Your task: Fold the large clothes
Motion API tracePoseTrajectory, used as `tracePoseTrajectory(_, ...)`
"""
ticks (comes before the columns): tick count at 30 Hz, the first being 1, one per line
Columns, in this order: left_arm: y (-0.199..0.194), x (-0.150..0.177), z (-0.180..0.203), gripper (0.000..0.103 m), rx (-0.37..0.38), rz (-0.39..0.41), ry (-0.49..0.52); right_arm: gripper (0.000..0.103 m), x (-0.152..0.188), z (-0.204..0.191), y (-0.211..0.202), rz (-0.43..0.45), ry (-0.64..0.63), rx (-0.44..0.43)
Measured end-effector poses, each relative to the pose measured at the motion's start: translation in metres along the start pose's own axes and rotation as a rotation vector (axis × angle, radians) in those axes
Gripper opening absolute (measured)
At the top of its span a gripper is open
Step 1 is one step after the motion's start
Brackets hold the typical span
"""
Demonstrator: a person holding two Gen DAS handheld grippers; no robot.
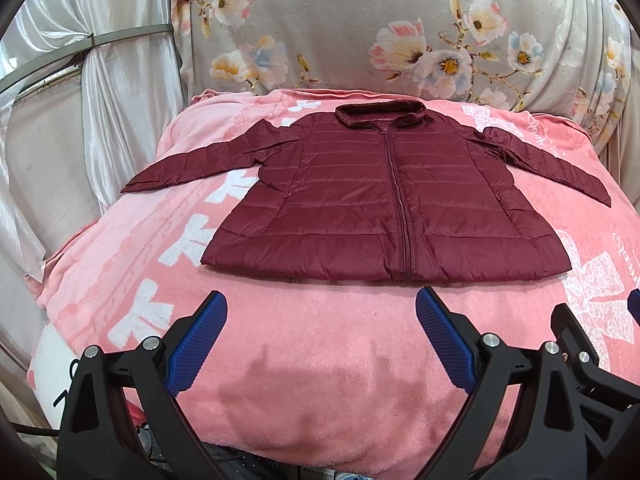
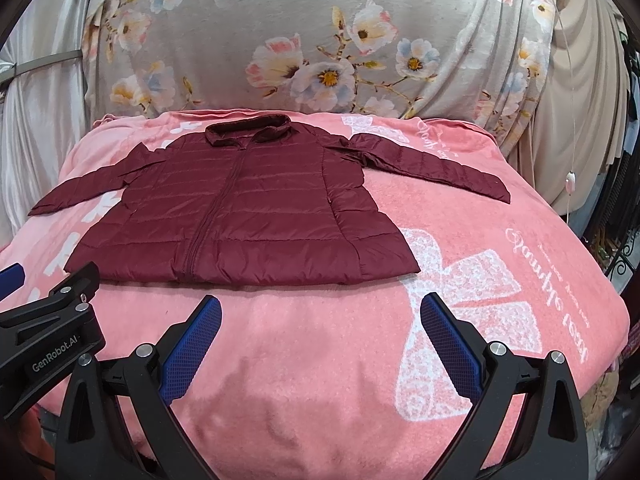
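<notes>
Draped behind is a grey floral-print sheet (image 1: 360, 32), and a fluffy pink blanket with white bow prints (image 1: 320, 340) covers the bed. On it a quilted maroon puffer jacket (image 1: 384, 204) lies face up, zipped, collar toward the far edge, sleeves spread toward the side edges, apparently flattened ready for folding. Just short of its hem, above the near edge, the left gripper (image 1: 322, 308) and right gripper (image 2: 320, 312) hover with jaws spread wide, holding nothing, likely poised to start.
</notes>
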State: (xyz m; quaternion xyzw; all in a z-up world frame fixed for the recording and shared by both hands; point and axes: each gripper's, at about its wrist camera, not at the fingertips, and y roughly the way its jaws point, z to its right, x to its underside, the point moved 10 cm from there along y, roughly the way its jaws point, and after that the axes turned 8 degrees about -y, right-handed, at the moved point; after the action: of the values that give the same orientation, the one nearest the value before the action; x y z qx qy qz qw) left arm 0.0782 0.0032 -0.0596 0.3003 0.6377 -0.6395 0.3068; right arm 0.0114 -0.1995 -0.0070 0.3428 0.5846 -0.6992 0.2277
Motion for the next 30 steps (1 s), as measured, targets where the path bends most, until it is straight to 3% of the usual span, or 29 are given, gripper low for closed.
tracePoseTrajectory(12,0.001,0.0,-0.001,0.093,-0.004,0.0,-0.001,0.098,-0.001,-0.001,0.004,-0.003,0.008,-0.006)
tracePoseTrajectory(17,0.021,-0.004,-0.005,0.094,-0.012,-0.016,-0.017,0.098,-0.003,0.019,0.023,-0.006,0.05,-0.018)
tracePoseTrajectory(24,0.054,-0.028,-0.019,0.094,-0.009,-0.032,-0.079,0.098,-0.017,0.081,0.072,-0.007,0.143,-0.013)
tracePoseTrajectory(30,0.088,-0.057,-0.028,0.094,0.001,-0.02,-0.133,0.098,-0.043,0.176,0.139,0.015,0.308,0.028)
